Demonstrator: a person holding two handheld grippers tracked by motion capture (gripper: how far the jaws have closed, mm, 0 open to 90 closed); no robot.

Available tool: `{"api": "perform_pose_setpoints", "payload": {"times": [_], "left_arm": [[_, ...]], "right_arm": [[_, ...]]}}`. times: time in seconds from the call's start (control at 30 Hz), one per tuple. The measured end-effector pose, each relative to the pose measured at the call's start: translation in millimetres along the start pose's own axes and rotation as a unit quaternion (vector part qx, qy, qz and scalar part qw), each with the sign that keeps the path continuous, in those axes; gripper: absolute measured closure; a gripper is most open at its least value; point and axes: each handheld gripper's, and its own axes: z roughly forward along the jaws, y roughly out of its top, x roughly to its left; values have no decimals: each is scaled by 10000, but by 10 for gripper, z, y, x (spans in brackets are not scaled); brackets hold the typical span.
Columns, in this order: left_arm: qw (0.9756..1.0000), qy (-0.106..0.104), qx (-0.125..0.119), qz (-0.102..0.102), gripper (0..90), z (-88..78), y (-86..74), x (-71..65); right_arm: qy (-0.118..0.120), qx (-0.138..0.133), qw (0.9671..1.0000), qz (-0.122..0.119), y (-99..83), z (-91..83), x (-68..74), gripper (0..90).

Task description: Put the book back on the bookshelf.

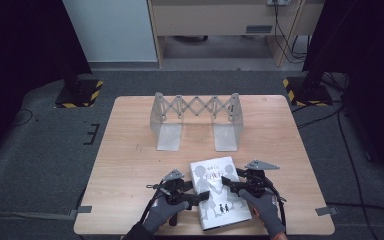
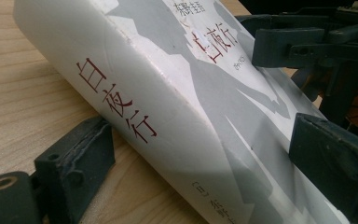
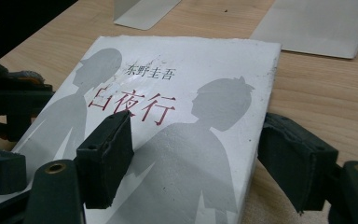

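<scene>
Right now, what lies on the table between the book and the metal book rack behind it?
Nothing: in the high view, bare wooden table separates the book from the rack.

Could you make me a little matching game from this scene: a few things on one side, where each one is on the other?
Things:
1. white book with grey silhouettes and red title
2. grey metal expanding book rack
3. left tongs
4. right tongs

Places:
A. far half of the wooden table
B. at the book's left edge, by the spine
C. flat on the table's near edge
D. over the book's cover from the right, one pad on the cover

Pairs: 1-C, 2-A, 3-B, 4-D
</scene>
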Motion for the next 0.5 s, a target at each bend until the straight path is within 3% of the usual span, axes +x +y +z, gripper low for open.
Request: {"api": "perform_pose_setpoints", "payload": {"times": [0.33, 0.5], "left_arm": [[10000, -12, -5, -6, 59, 2, 1, 1], [10000, 2, -7, -6, 57, 7, 1, -4]], "right_arm": [[100, 96, 9999, 86, -30, -18, -34, 225], [241, -60, 9995, 188, -90, 11, -15, 231]]}}
